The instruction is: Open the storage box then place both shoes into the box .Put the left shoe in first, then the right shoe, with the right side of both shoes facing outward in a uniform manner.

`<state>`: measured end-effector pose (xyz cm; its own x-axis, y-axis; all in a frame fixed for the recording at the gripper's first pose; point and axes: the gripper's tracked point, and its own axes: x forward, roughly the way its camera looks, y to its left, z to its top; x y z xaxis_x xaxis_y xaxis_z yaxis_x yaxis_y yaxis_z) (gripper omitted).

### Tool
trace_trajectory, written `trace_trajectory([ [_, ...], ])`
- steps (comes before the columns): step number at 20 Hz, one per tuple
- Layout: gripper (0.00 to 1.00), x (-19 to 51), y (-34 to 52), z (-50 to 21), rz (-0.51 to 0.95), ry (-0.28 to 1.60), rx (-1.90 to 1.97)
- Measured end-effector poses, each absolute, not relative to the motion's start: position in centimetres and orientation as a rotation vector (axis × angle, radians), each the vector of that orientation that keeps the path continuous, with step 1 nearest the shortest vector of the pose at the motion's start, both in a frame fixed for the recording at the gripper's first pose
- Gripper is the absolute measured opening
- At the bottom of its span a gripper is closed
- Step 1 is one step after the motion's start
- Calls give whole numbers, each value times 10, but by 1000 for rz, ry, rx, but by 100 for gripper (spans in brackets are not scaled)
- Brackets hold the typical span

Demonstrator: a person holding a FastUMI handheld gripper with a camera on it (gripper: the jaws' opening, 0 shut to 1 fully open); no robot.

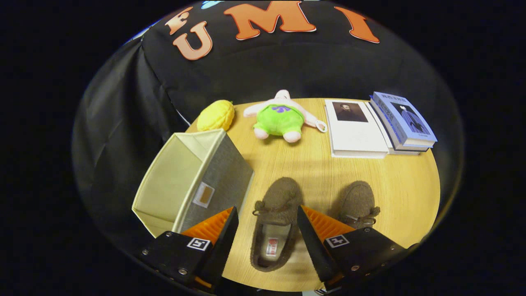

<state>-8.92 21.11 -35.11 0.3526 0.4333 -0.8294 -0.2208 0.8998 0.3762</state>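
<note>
**Overhead, gripper spread wide above a brown slipper on a round wooden table**

Seen along the fingers, the gripper (pixel 267 216) hangs over the light round wooden table (pixel 407 193) with its jaws standing far apart and nothing held or touched between them. A fuzzy brown moccasin slipper with a lace bow (pixel 274 224) lies in the gap between the two fingers, toe pointing away, its pale insole showing. The second matching brown slipper (pixel 356 202) lies just to the right of the first one, its heel hidden behind the right finger (pixel 314 238).

To the left of the first slipper, just beyond the left finger (pixel 224 238), lies the grey fabric storage box with a cream lining (pixel 193 181); it is tipped on its side, with its open mouth turned left, away from the slippers, and a small label patch on its grey wall.

Farther across the table from the first slipper, near the black cloth wall (pixel 287 70), rest a yellow knobbly plush toy (pixel 215 115) and a pink plush figure in green shorts (pixel 281 117). To the right of that figure sit a white book with a portrait on the cover (pixel 355 131) and, touching it, a stack of blue-covered books (pixel 404 121).
</note>
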Motion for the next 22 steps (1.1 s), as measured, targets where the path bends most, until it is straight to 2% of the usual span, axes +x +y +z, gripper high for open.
trace_trajectory([
  [13, 60, -113, 196, -433, 474, 1216, 56],
  [22, 30, -91, 206, -455, 420, 1194, 109],
])
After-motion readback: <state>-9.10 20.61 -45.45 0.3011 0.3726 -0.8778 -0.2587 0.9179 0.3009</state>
